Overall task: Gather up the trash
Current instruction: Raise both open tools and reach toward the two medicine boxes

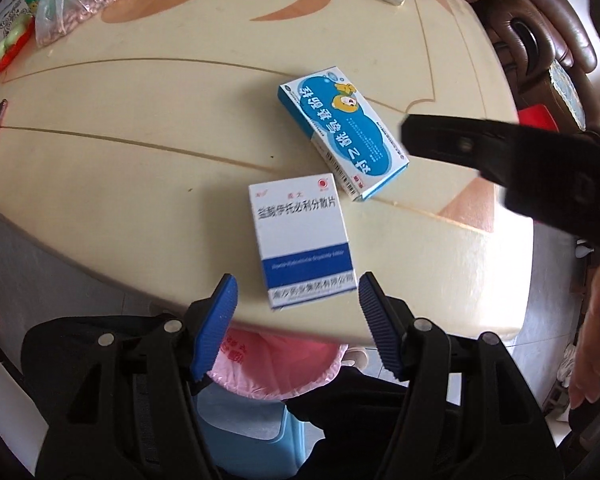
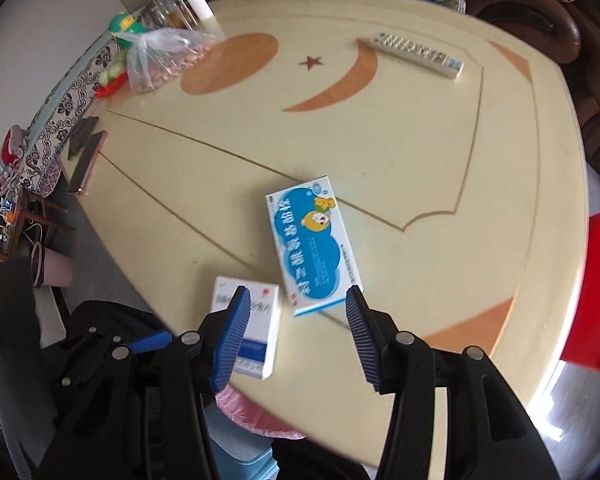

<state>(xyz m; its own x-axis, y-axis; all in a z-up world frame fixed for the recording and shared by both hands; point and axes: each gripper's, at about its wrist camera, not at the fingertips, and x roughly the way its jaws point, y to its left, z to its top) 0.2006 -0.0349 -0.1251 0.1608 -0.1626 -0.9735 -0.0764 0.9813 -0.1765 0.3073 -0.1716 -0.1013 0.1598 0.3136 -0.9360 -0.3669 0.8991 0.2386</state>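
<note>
Two medicine boxes lie on the cream table (image 1: 140, 128). A white box with a blue band (image 1: 304, 240) sits near the front edge, also in the right wrist view (image 2: 256, 332). A blue box with a cartoon bear (image 1: 342, 132) lies just beyond it, also in the right wrist view (image 2: 316, 244). My left gripper (image 1: 298, 284) is open, just short of the white box. My right gripper (image 2: 296, 296) is open, above the near end of the blue box; its body (image 1: 520, 160) shows in the left wrist view. A bin with a pink liner (image 1: 276, 364) stands below the table edge.
A remote control (image 2: 418, 54) lies at the far side. A plastic bag of nuts (image 2: 164, 58), toys and jars (image 2: 168, 8) stand at the far left. Two phones (image 2: 88, 152) lie at the left edge. A brown sofa (image 2: 540, 4) is behind the table.
</note>
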